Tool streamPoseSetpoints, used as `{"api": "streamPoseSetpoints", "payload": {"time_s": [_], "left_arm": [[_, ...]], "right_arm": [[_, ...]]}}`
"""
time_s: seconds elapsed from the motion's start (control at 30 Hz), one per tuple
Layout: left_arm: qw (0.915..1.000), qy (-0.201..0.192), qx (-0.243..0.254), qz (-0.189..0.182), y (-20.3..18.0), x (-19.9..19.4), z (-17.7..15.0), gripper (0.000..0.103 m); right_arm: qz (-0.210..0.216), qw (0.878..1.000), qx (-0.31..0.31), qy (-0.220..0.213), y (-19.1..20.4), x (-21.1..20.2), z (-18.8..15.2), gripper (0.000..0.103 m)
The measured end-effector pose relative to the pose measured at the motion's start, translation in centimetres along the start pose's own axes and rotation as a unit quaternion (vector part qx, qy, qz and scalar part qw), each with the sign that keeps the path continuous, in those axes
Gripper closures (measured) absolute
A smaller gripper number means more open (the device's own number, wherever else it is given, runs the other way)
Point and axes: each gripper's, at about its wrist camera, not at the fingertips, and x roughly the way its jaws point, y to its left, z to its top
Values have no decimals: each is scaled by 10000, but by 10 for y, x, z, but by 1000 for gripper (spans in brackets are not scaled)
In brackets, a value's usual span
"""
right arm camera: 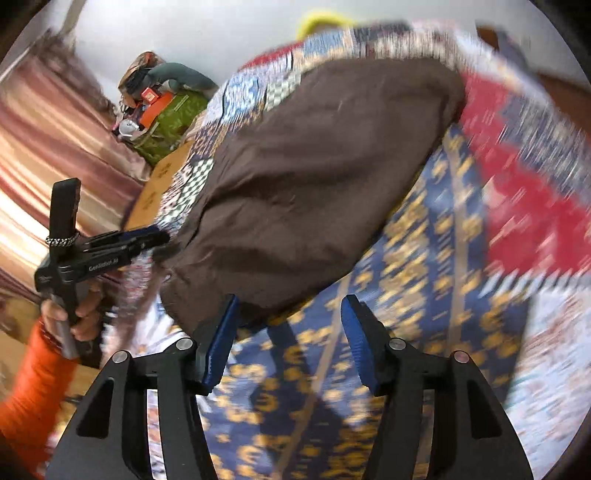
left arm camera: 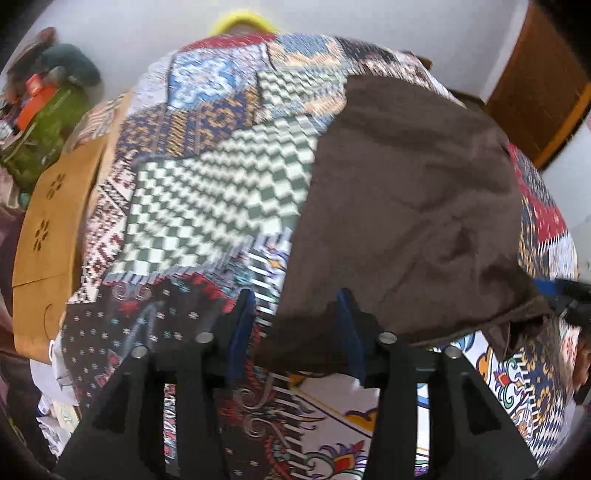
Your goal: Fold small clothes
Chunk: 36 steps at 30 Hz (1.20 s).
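A brown garment [left arm camera: 406,203] lies spread on a table under a patchwork-patterned cloth [left arm camera: 207,192]. My left gripper [left arm camera: 295,325] hovers at the garment's near left edge with its blue-padded jaws apart. The hem lies loose between them and neither pad presses on it. In the right wrist view the same brown garment [right arm camera: 295,184] fills the middle. My right gripper [right arm camera: 290,332] stands open just off its near corner, over the blue and gold patchwork cloth [right arm camera: 424,332]. A hand in an orange sleeve [right arm camera: 33,387] holds the left gripper [right arm camera: 157,236] at the garment's left edge.
A tan wooden panel with flower cut-outs [left arm camera: 51,229] borders the table on the left. Behind it stands a green bag with clutter [left arm camera: 48,125]. A yellow ring-shaped object [left arm camera: 243,20] sits at the far edge, a wooden door [left arm camera: 543,85] at the right, and striped curtains [right arm camera: 44,147] at the left.
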Motion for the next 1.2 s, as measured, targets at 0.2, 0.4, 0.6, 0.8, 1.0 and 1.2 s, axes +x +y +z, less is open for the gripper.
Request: {"api": "streamPoseSetpoints", "payload": {"time_s": [0.2,0.4,0.6,0.8,1.0,1.2], "left_arm": [[9997,-218,-49,60,14,-7,5,48],[9998,-171,-121,70,18,-2,-7,48],[9996,-180,-194,124,22,-10,-16,48],[9991,-287,-287,79,23,-26,-18,48],[9993,-117,-198,-304,-2,-27,-26,48],[9965,155,26,-820,-47,-14,-31,47]], "right_arm": [[210,9996,153,-137,10,19,8,48],[-224,9989,-386,-125,29,39,16,93],[-451,9940,-991,-26,34,23,11,98],[-937,9868,-1315,123,13,-6,1,98],[-1829,9675,-1737,174,-11,-27,-2,98],[-1969,9690,-1491,-2,-27,-51,-12,90]]}}
